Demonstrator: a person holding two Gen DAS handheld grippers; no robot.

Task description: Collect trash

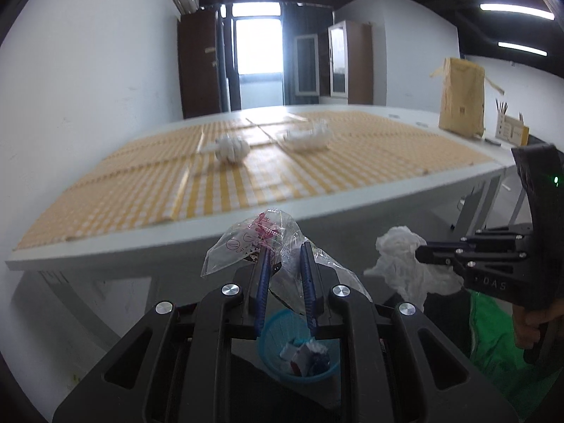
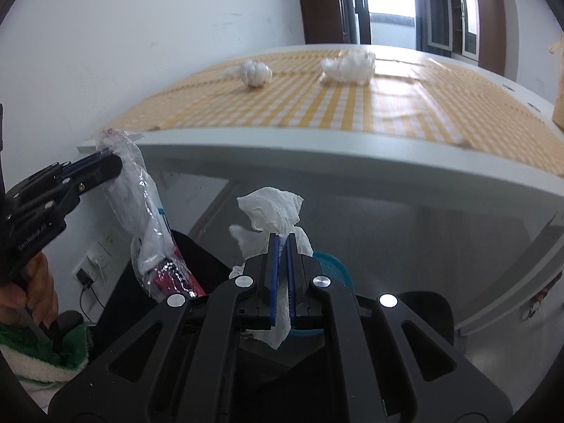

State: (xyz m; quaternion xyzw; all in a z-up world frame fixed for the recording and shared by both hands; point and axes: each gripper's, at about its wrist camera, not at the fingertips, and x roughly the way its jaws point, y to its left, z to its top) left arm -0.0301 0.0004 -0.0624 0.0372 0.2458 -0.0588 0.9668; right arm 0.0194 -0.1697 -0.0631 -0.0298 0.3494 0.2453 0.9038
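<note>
We hold the plastic wrapper (image 1: 261,246) clamped in the left gripper (image 1: 284,246) and the tissue (image 2: 271,211) in the right gripper (image 2: 282,238), apparently above the blue basket (image 1: 271,331), so each should release only once centred over it.

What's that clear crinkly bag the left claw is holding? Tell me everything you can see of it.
The plastic wrapper is thin, transparent film, crumpled and glossy, with red and pink printing and small round symbols at one end. The left gripper holds it between its blue-padded jaws, off the table's near edge. In the right wrist view the wrapper hangs long below the grip, its red part lowest. It is held above a blue basket that already contains scraps. Nothing else visibly touches it.
</note>
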